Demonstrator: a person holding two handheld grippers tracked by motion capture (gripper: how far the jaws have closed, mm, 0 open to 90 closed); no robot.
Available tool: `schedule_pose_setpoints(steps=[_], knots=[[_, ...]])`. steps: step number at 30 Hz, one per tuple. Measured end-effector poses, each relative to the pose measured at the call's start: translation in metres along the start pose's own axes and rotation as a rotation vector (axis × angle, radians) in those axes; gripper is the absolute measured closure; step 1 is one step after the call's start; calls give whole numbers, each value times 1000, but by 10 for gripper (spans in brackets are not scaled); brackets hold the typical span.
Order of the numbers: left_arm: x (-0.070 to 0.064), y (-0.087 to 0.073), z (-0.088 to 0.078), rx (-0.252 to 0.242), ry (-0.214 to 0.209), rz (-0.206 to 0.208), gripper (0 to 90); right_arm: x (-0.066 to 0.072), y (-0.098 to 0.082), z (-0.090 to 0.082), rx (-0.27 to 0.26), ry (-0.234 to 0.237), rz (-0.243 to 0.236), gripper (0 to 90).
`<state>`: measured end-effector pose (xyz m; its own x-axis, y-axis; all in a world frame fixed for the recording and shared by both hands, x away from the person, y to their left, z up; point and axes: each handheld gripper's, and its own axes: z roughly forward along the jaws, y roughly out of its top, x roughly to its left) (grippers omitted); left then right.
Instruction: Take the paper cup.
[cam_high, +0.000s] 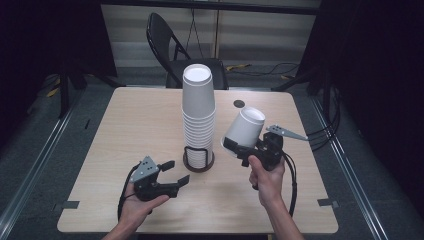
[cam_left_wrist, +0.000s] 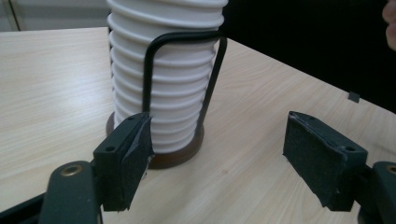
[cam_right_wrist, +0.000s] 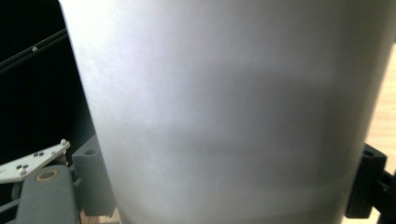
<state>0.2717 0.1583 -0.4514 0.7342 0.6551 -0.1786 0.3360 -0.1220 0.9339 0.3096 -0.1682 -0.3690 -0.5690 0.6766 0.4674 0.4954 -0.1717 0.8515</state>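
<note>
A tall stack of upside-down white cups (cam_high: 198, 115) stands at the table's centre in a black wire holder with a round brown base (cam_high: 198, 162). To its right, a single white cup (cam_high: 245, 127) is held tilted above the table, with my right gripper (cam_high: 235, 147) shut on its lower wall. That cup (cam_right_wrist: 224, 112) sits close up between the jaws of the right gripper (cam_right_wrist: 229, 186). My left gripper (cam_high: 179, 171) is open at the front left and aims at the holder. In the left gripper view, the stack (cam_left_wrist: 173, 70) and the base (cam_left_wrist: 180, 158) lie just beyond the left gripper (cam_left_wrist: 218, 140).
The light wooden table (cam_high: 135, 125) has a small dark round mark (cam_high: 239, 103) behind the held cup. A black folding chair (cam_high: 170, 45) stands beyond the far edge. Bare tabletop lies left of the stack and along the front edge.
</note>
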Motion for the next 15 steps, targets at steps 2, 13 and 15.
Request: schedule_pose_setpoints(steps=[2, 13, 15], knots=[[-2, 5, 3, 1, -2, 21, 243, 0, -5, -1, 2, 3, 13, 149], [-19, 11, 20, -5, -21, 38, 273, 4, -44, 8, 68, 37, 57, 150], [-20, 10, 22, -6, -22, 37, 275, 3, -50, 10, 81, 44, 68, 151]])
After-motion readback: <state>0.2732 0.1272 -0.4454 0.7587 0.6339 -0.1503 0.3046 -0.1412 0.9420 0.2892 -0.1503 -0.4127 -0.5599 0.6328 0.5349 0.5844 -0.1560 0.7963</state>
